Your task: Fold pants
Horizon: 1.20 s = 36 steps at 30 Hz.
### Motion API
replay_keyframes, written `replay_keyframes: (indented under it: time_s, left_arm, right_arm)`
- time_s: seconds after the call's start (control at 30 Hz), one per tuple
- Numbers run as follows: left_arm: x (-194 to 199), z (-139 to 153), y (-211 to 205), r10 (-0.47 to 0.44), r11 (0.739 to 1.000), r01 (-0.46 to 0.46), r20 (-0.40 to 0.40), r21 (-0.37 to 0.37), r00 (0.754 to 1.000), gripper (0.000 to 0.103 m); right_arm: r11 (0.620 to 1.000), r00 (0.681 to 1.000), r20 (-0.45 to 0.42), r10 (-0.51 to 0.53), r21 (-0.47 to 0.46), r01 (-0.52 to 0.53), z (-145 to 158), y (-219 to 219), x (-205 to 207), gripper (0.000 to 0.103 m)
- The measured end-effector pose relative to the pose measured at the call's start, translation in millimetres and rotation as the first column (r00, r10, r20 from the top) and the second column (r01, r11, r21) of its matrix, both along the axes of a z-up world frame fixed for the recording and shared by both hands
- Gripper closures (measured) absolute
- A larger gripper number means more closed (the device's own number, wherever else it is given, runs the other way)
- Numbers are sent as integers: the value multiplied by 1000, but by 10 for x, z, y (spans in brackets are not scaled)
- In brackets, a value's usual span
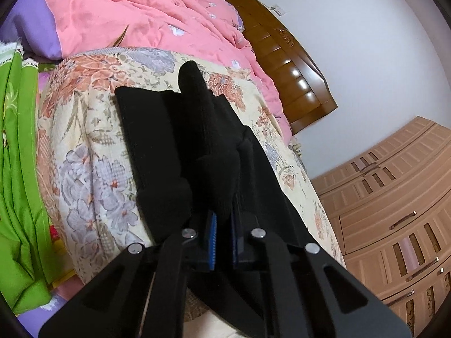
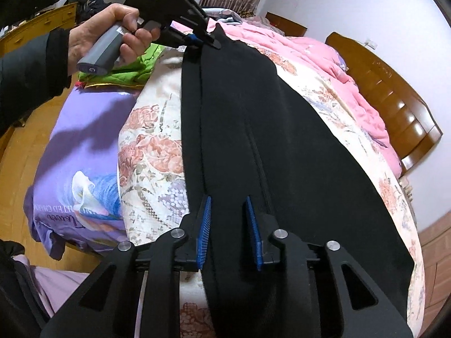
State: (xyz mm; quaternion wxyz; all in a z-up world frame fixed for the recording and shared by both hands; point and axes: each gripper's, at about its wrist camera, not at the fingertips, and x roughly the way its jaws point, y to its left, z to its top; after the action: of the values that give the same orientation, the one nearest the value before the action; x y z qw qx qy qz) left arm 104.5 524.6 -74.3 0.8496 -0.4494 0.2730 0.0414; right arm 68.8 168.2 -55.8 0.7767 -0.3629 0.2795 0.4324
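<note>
R gripper nearest in its own view: blue pads either side of a fold of black pants, gap partly closed, but can't tell if pads actually press the cloth. Pants lie lengthwise on floral quilt on the bed, running away from R gripper toward L gripper at far end. L gripper, w/ hand on its grey handle, is clamped tight on the pants' far edge; L wrist view shows bunched black fabric squeezed between its pads. No containers in sight. Beyond: purple sheet beside quilt, green cloth near L hand, pink comforter further back, wooden headboard against wall. Wardrobe shows in L view.
</note>
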Motion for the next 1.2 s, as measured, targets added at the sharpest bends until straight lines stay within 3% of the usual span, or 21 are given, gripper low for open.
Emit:
replay_keyframes:
  time_s: [0.03,0.3,0.37,0.47,0.57,0.73,0.8,0.83,0.87,0.9,0.93,0.97,1.0,1.07,1.13,1.2]
  left_arm:
    - [0,6,-2,0,1000,0,2,6,1000,96]
    - [-300,366,-112,15,996,-25,122,85,992,97]
    - [-340,288,-91,28,995,-36,89,88,996,97]
    - [-311,-55,-4,42,999,-42,2,34,999,97]
    - [-335,-198,45,42,999,-41,22,-14,999,97]
    - [-328,-75,-24,36,997,-35,-20,70,999,96]
    - [-351,-52,-50,50,995,-47,-31,82,998,93]
    - [-376,-39,-57,66,994,-62,-37,86,997,91]
    - [-430,12,-76,98,990,-93,-47,104,994,89]
    - [-475,77,-89,129,983,-120,-60,136,990,71]
    - [-567,227,-163,198,958,-177,-77,227,977,58]
    - [-631,333,-231,226,938,-202,-57,282,972,37]
    - [-735,525,-371,227,909,-217,14,356,974,25]
    - [-761,703,-562,160,900,-173,65,401,985,17]
    - [-612,791,-796,36,898,-53,48,438,998,16]
    - [-415,754,-1041,-45,876,42,-6,481,999,16]
  right_arm:
    - [1000,1000,1,-9,6,9,7,-2,12,99]
    - [988,999,16,-35,154,32,345,-223,-45,98]
    - [988,1000,-2,-23,150,23,325,-218,-55,99]
    - [996,1000,-22,-10,83,12,120,-118,-47,99]
    - [998,1000,-27,-11,58,13,-18,-70,-70,98]
    - [998,999,-46,-8,59,11,31,-77,-43,97]
    - [998,999,-54,-6,59,9,-18,-74,-59,93]
    - [998,998,-68,-1,65,5,-23,-89,-66,85]
    - [997,996,-89,3,73,3,-6,-92,-74,80]
    - [997,992,-123,4,82,6,33,-120,-68,73]
    - [994,986,-166,13,111,5,102,-189,-64,59]
    - [989,982,-186,20,147,8,176,-263,-69,55]
    - [979,980,-199,20,203,21,283,-383,-64,55]
    - [961,974,-228,-14,267,77,428,-579,18,55]
    - [951,973,-219,-79,276,140,496,-720,136,55]
    - [945,962,-192,-196,225,238,471,-843,303,55]
